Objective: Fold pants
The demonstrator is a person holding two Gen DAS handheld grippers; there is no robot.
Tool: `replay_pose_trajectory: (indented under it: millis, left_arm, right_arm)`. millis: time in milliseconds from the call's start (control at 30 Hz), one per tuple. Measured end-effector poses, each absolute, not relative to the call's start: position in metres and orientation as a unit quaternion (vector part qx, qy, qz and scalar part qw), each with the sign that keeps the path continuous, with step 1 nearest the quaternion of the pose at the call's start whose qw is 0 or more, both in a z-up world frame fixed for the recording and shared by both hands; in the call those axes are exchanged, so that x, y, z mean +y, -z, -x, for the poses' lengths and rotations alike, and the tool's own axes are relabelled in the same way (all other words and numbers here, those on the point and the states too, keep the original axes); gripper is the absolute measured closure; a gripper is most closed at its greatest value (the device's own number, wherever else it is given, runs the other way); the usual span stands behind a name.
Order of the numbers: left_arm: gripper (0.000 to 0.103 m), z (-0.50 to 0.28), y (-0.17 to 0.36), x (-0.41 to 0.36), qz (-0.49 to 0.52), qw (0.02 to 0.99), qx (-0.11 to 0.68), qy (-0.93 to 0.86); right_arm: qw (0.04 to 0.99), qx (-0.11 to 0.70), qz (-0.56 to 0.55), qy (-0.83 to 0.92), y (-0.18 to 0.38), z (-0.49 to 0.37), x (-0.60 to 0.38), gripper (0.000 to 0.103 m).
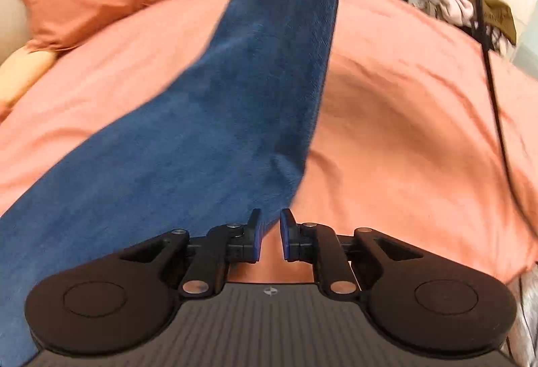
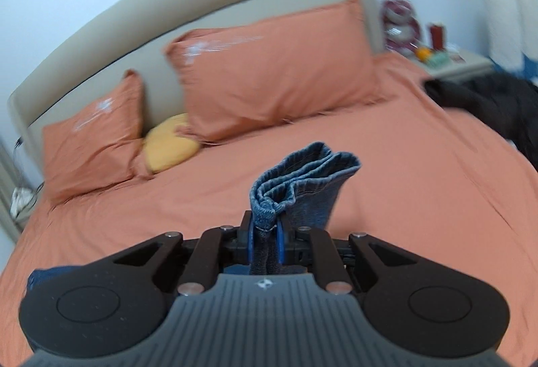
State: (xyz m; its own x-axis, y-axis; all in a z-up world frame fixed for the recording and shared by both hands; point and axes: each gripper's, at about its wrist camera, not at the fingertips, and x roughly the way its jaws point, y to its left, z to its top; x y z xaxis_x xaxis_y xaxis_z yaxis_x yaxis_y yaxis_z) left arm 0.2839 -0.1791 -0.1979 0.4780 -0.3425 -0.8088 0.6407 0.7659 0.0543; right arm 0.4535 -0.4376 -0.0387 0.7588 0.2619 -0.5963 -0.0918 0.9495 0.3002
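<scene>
Blue denim pants (image 1: 201, 118) stretch from the lower left of the left wrist view up to its top edge, one end lifted off the orange bed sheet (image 1: 403, 98). My left gripper (image 1: 270, 219) hovers at the pants' right edge, open by a narrow gap with only sheet showing between its pads. In the right wrist view my right gripper (image 2: 265, 225) is shut on the bunched leg hems of the pants (image 2: 309, 172), which stick up past the fingertips above the bed. A bit of denim (image 2: 43, 276) shows at the lower left.
Two orange pillows (image 2: 269, 71) and a yellow cushion (image 2: 171, 143) lie against the beige headboard (image 2: 201, 3). Dark clothes (image 2: 497, 104) are heaped at the bed's right edge beside a nightstand (image 2: 454, 61). A black cable (image 1: 494, 81) hangs at right.
</scene>
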Motion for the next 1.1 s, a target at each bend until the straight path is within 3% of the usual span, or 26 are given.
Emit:
replay_pose_trajectory:
  millis: [167, 367, 533, 767, 867, 933, 1000, 1100]
  left_arm:
    - [0.086, -0.281, 0.168, -0.113, -0.138, 0.866, 0.413, 0.245]
    - [0.086, -0.277, 0.152, -0.033, -0.086, 0.892, 0.409, 0.174]
    - [0.086, -0.274, 0.154, 0.028, -0.022, 0.9, 0.417, 0.126]
    - [0.085, -0.271, 0.168, 0.086, 0.057, 0.893, 0.436, 0.099]
    - [0.075, -0.267, 0.174, 0.103, 0.097, 0.89, 0.435, 0.098]
    - [0.062, -0.271, 0.18, 0.107, 0.127, 0.884, 0.438, 0.102]
    - [0.055, -0.278, 0.184, 0.108, 0.155, 0.877, 0.44, 0.111]
    - [0.043, -0.289, 0.188, 0.106, 0.182, 0.871, 0.44, 0.123]
  right_arm:
    - [0.929, 0.335, -0.093, -0.124, 0.015, -0.457, -0.357, 0.095]
    - [0.916, 0.351, -0.086, -0.172, 0.027, -0.458, -0.257, 0.095]
    - [0.894, 0.382, -0.077, -0.22, 0.076, -0.444, -0.178, 0.095]
    - [0.833, 0.491, -0.036, -0.252, 0.197, -0.408, -0.096, 0.095]
    - [0.831, 0.501, -0.012, -0.243, 0.225, -0.401, -0.084, 0.093]
    - [0.831, 0.501, -0.025, -0.241, 0.23, -0.399, -0.084, 0.086]
    - [0.83, 0.497, -0.044, -0.25, 0.23, -0.396, -0.083, 0.068]
    - [0.836, 0.478, -0.058, -0.263, 0.227, -0.387, -0.086, 0.061]
